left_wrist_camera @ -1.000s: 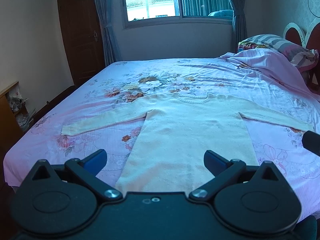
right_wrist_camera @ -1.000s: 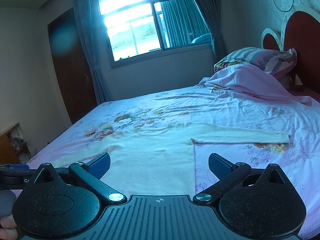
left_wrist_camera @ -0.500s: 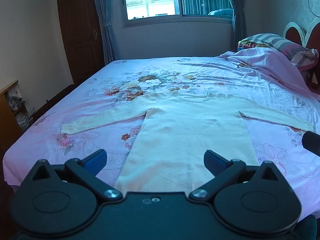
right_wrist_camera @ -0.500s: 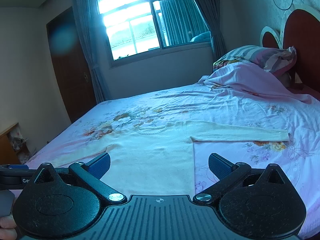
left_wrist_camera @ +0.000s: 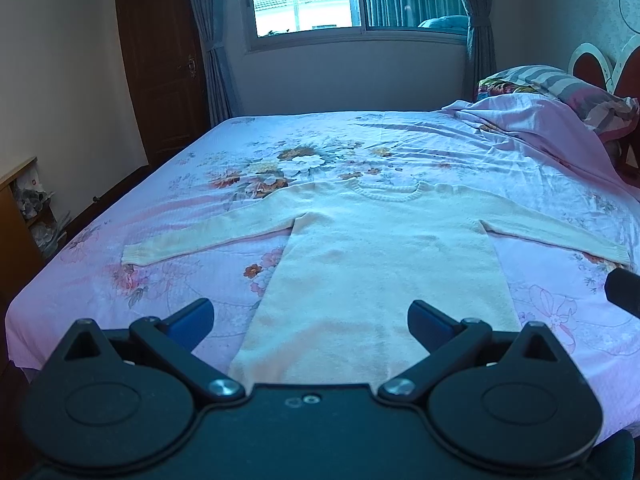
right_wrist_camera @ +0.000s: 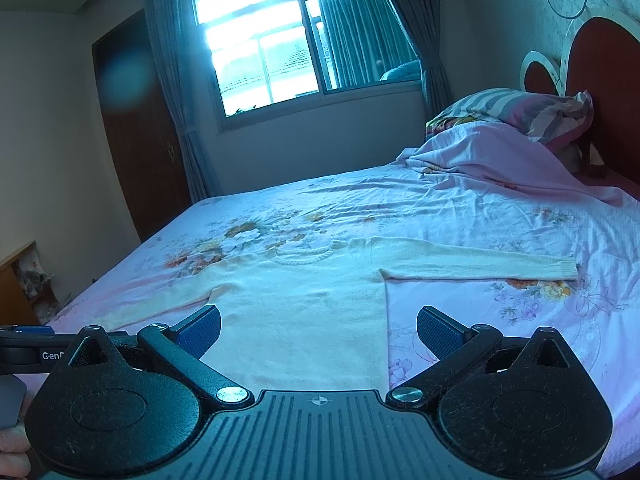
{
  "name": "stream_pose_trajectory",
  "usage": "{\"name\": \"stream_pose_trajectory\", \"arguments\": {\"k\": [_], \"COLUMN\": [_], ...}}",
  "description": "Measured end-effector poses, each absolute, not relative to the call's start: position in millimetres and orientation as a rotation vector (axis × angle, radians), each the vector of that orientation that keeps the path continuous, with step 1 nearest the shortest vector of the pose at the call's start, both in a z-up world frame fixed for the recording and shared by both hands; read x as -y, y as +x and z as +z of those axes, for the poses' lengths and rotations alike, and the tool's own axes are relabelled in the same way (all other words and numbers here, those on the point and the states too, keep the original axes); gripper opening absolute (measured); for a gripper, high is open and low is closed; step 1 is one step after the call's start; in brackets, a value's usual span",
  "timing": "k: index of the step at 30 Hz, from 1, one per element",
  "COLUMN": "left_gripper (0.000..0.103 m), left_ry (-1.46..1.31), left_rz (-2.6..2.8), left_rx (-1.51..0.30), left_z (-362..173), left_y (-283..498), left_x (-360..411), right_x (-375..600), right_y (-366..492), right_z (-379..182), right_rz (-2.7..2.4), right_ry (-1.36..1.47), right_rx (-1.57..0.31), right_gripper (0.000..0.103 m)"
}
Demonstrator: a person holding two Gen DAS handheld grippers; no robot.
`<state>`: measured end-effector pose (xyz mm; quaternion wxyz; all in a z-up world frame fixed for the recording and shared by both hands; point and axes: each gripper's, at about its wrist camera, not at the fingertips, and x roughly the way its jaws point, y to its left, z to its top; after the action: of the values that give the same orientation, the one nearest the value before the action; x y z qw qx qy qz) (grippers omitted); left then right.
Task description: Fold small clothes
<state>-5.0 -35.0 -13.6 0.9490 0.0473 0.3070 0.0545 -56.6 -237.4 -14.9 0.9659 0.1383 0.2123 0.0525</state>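
Note:
A cream knitted sweater lies flat on the bed, front up, collar toward the window and both sleeves spread out sideways. Its hem runs under my left gripper, which hovers open above the lower body of the garment with nothing between its fingers. In the right wrist view the same sweater sits ahead and to the left, its right sleeve stretched across the sheet. My right gripper is open too, held over the sweater's lower right edge.
The bed carries a pink floral sheet. A bunched pink blanket and striped pillow lie by the headboard at right. A wooden shelf stands left of the bed, a dark door behind.
Both cameras have drifted back and up very slightly; the sweater has not moved and both grippers stay open.

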Motion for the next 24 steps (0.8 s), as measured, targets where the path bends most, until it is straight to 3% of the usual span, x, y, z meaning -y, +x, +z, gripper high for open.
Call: {"name": "stream_pose_trajectory", "arguments": {"k": [24], "left_gripper": [0.101], "left_ry": [0.078], "left_rz": [0.133], "left_rx": [-0.676], "left_z": [-29], "left_y": [29], "left_x": [18], "right_x": [232], "right_y": [-29], "right_z": [-45], "right_rz": [0.064], "right_ry": [0.296], "right_rx": [-0.483], "right_gripper": [0.103]}}
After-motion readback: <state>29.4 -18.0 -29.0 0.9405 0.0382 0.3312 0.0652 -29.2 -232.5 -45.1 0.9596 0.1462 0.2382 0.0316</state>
